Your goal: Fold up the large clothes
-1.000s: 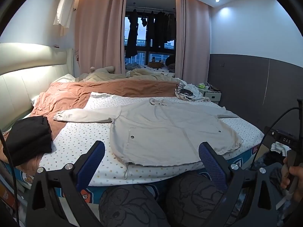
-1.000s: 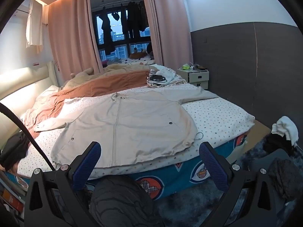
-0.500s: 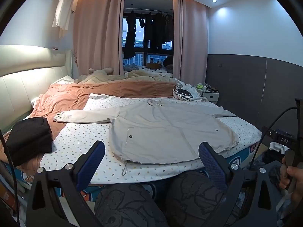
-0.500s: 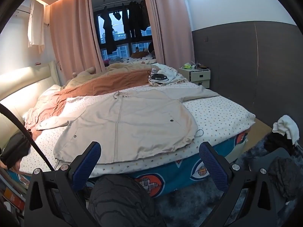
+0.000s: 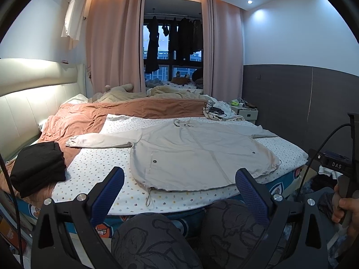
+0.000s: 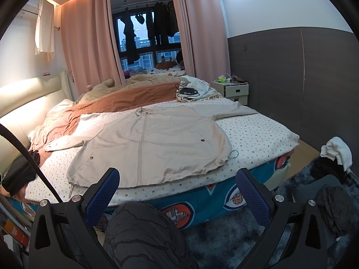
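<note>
The left gripper [image 5: 179, 189] has its blue fingers [image 5: 107, 192] spread wide, gripping nothing and touching nothing. The right gripper [image 6: 177, 190] is likewise spread wide and empty. Both hang in front of the bed [image 5: 94, 168], over the person's knees [image 5: 154, 242]. The beige jacket [image 5: 197, 154] lies flat and unfolded on the bed, sleeves out, hem near the bed's front edge. Compared with a second ago, both cameras sit slightly farther back from the bed; the jacket is unmoved.

Both wrist views look forward between each tool's spread fingers from the bed's [image 5: 94, 168] foot edge, low over the person's knees; both share the jacket [image 5: 197, 152] ahead.
</note>
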